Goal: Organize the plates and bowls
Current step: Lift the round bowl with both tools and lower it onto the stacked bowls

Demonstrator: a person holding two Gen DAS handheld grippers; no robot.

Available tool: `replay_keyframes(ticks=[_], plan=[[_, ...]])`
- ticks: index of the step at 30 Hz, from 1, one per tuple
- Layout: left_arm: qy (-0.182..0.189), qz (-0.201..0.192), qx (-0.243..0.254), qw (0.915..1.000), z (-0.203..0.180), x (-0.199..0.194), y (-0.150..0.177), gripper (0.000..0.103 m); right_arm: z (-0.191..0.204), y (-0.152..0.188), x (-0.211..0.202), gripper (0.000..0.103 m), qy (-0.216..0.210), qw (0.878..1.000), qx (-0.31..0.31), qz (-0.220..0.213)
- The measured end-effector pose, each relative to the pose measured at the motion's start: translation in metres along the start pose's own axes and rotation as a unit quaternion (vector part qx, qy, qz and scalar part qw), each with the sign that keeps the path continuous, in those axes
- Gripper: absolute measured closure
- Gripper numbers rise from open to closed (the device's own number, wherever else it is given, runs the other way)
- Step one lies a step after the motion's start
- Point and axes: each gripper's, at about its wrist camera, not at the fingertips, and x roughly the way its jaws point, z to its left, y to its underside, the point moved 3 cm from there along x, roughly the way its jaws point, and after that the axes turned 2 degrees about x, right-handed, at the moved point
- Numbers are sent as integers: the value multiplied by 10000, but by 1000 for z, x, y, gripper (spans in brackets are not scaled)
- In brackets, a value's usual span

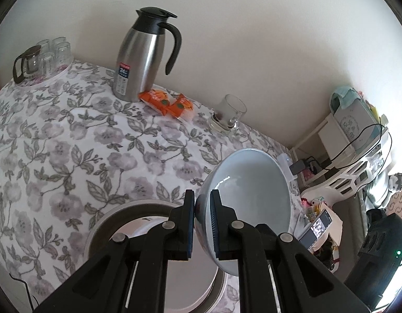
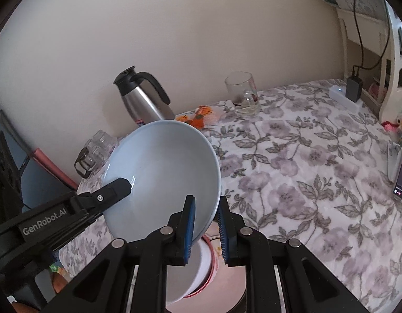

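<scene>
A pale blue bowl [image 1: 253, 195] hangs tilted above the flowered tablecloth [image 1: 70, 143], its hollow facing the camera. My left gripper [image 1: 202, 195] is shut on the bowl's near rim, one pad inside and one outside. In the right wrist view the same bowl [image 2: 164, 169] fills the middle. My right gripper [image 2: 206, 200] is shut on its lower right rim. The left gripper [image 2: 120, 185] comes in from the left and clamps the opposite rim. Under the bowl stands a white dish with a red rim [image 2: 195, 268]. A round metal-rimmed vessel [image 1: 109, 224] sits below my left gripper.
A steel thermos jug [image 1: 143, 57], orange snack packets [image 1: 165, 103] and a glass mug [image 1: 228, 116] stand along the wall. Glasses and a glass teapot [image 1: 42, 57] occupy the far left corner. A power strip [image 2: 344, 99], a phone [image 1: 315, 229] and a white shelf [image 1: 357, 161] lie to the right.
</scene>
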Motion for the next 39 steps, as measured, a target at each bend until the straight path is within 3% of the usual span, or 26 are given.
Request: replay_keyframes(ticks=[14,39], plan=[[15,-179,-165,9997,33,-30,21,91,29,34,0,84,3,9990,-393,206],[326,232,-631,9972,72,-13,61,91,37,58,20,82,308,9942,-761,693]])
